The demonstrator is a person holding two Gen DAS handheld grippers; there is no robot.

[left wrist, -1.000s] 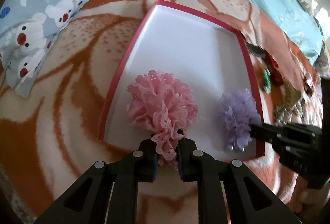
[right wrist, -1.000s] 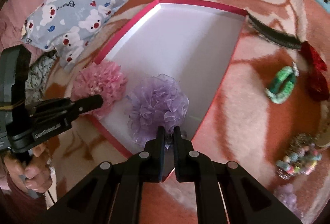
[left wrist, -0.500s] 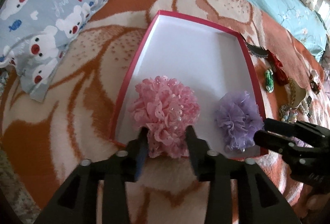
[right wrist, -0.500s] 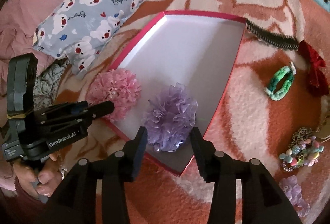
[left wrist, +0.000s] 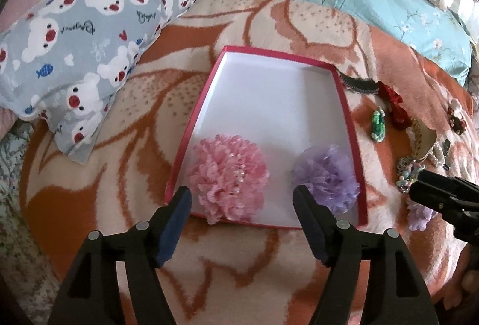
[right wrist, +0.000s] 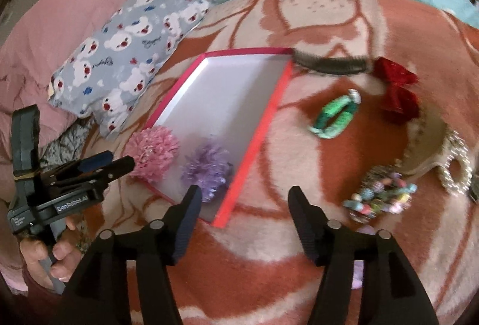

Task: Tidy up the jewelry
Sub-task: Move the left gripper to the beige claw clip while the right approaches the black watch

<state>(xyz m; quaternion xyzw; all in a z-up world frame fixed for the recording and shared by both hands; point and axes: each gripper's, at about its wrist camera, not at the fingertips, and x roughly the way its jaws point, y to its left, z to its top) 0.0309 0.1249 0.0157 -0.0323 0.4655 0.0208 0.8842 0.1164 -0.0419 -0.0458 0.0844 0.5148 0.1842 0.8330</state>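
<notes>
Both claws released now, where a second ago each was clenched on a pom-pom. Left gripper (left wrist: 242, 199) spread wide, jaws just opened, nothing pressed between them; pink pom-pom (left wrist: 229, 177) let go and lying in the near left corner of the tray (left wrist: 206, 91), its lower edge spilling over the near rim. Right gripper (right wrist: 244, 202) likewise spread, jaws just opened, nothing between the pads; purple pom-pom (right wrist: 206, 168) left in the tray's near right corner, just beside the red wall. Both grippers pulled back and higher than before, so more of the blanket (left wrist: 125, 103) in view and the tray smaller in frame. Pom-poms apart from each other, bare white floor between them and beyond.

Counted: two grippers, each held in a person's hand, the left hand (right wrist: 45, 260) seen gripping its handle. One tray, red-rimmed, white inside. Two pom-poms in it, one pink, one purple. On the blanket right of the tray: one dark comb (right wrist: 332, 63) touching the tray's far corner, one red bow (right wrist: 396, 91), one green band (right wrist: 335, 115), one beaded bracelet (right wrist: 380, 194), one pearl piece (right wrist: 455, 166), plus one more small purple tuft (left wrist: 419, 215) near the right gripper, partly hidden. One bear-print pillow (left wrist: 80, 52) left of the tray.
</notes>
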